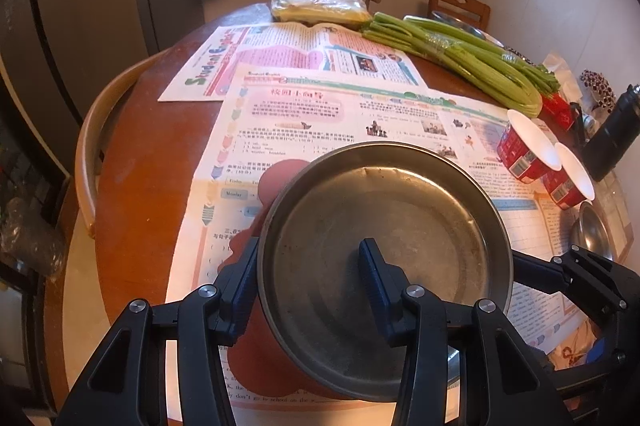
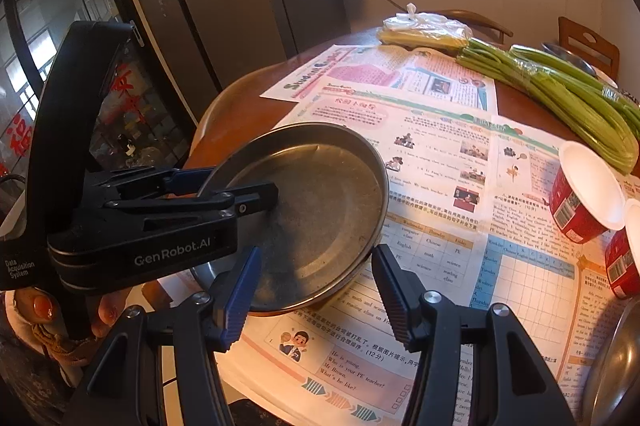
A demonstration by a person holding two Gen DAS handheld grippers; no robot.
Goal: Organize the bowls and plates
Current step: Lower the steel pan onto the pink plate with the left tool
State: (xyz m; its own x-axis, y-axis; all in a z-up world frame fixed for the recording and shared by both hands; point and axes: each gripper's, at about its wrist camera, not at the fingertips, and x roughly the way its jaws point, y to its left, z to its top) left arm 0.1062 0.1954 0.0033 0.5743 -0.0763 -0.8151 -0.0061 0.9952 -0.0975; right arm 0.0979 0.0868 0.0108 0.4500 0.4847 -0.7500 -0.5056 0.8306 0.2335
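We hold the steel plate (image 1: pixel 384 258) by its near left rim in the left claw (image 1: pixel 312 290), lifted at a tilt above the newspaper.

Our left claw pinches that rim, one finger inside and one outside; our right claw (image 2: pixel 316 290) gapes wide and holds nothing, just near the plate's right edge. "GenRobot.AI" marks the left claw's body. "Student English" heads the newspaper (image 2: pixel 436 162) covering the round table (image 1: pixel 132 154), whose left edge lies bare. Two red cups (image 2: pixel 584 198) lie right; celery (image 1: pixel 460 54) lies farther off.
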